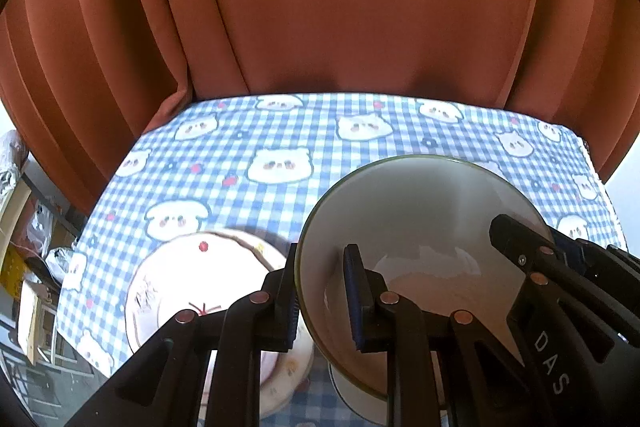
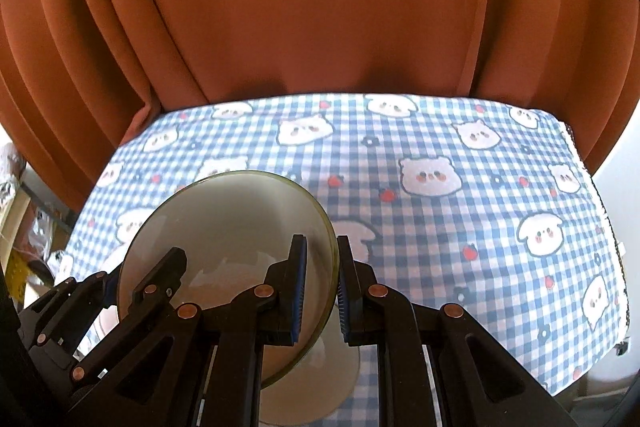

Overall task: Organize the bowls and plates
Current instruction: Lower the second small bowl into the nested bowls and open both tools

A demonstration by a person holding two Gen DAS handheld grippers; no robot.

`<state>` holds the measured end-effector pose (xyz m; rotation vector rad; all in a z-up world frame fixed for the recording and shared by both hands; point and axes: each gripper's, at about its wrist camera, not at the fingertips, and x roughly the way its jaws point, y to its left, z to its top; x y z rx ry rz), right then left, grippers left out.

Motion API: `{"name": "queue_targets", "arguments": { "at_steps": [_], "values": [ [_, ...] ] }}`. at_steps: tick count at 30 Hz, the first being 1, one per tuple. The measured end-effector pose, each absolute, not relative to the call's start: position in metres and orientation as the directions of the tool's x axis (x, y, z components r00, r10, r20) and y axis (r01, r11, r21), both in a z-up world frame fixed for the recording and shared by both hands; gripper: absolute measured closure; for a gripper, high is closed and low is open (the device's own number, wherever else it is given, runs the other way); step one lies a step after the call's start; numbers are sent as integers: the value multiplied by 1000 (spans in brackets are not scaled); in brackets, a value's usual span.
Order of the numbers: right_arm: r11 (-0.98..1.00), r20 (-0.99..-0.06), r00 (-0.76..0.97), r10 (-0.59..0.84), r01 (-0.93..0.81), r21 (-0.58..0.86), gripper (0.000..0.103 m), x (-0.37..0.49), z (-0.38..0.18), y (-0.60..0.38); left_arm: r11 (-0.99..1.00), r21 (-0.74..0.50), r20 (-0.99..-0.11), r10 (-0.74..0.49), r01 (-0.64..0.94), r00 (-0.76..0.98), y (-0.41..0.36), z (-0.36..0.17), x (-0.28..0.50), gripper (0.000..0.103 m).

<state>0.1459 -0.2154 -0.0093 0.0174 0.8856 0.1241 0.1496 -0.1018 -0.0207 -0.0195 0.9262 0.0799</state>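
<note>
Gripping opposite sides of one white bowl point(image 1: 420, 227), two handheld grippers hold it tilted above a surface point(image 1: 280, 147) spread with a blue-and-white checked cloth printed with cartoon animal faces. The left gripper point(image 1: 326, 301) pinches the bowl's left rim, one pad inside the bowl and one outside, while the right gripper point(image 2: 322, 289) clamps the right rim in the same way; each gripper shows at the edge of the other's view. The bowl's foot is partly visible under the rim, but whether it touches the cloth cannot be told. Just left of the bowl, a white plate point(image 1: 192, 279) with a brown-patterned border and a small red mark lies flat on the cloth, partly hidden behind the left gripper. Rust-orange curtains point(image 1: 320, 7) hang behind the surface's far edge.
</note>
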Motion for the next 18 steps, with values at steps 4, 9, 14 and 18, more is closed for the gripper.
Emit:
{"name": "queue_targets", "arguments": {
  "at_steps": [4,9,14,18],
  "values": [
    [992,-780,616,115,-112,58,86,138,-18,-220,997,14,-803,56,-75,593,-109,-28,138,86],
    [992,-805,584,104,-117,43,86,131,-34,-224,997,4,-829,44,-72,558,-114,-45,130,86],
    [992,-824,557,105,-120,45,86,129,-46,-226,997,9,-846,46,-72,532,-117,-56,124,86],
    [991,-837,537,103,-129,39,86,127,-53,-224,997,15,-858,49,-71,511,-118,-63,122,86]
  ]
}}
